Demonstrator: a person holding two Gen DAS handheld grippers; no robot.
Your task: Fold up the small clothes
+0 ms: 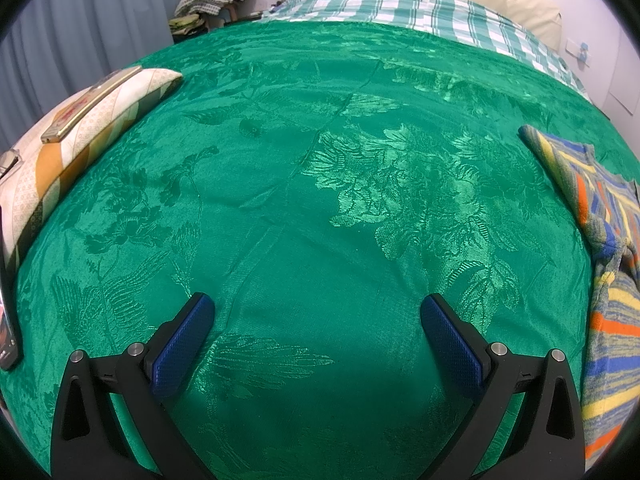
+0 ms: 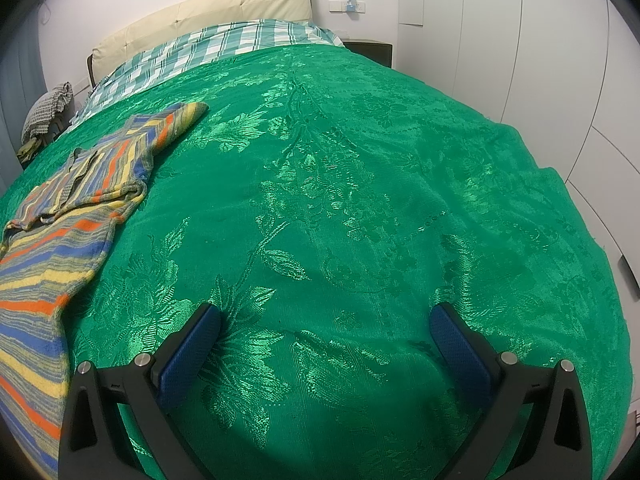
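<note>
A small striped knit garment [image 1: 604, 264] in blue, yellow, orange and grey lies spread on the green bedspread [image 1: 304, 184]. In the left wrist view it runs along the right edge; in the right wrist view the garment [image 2: 76, 216] fills the left side, one sleeve reaching up toward the headboard. My left gripper [image 1: 316, 308] hovers open over bare bedspread, left of the garment, nothing between its blue pads. My right gripper [image 2: 326, 316] is open too, over bare bedspread [image 2: 360, 184] to the right of the garment. Neither touches the cloth.
A patterned cream and orange pillow [image 1: 80, 136] with a flat box on it lies at the left edge. A green checked sheet [image 1: 400, 8] and cream headboard [image 2: 208, 12] are at the far end. White wardrobe doors [image 2: 540, 40] stand to the right of the bed.
</note>
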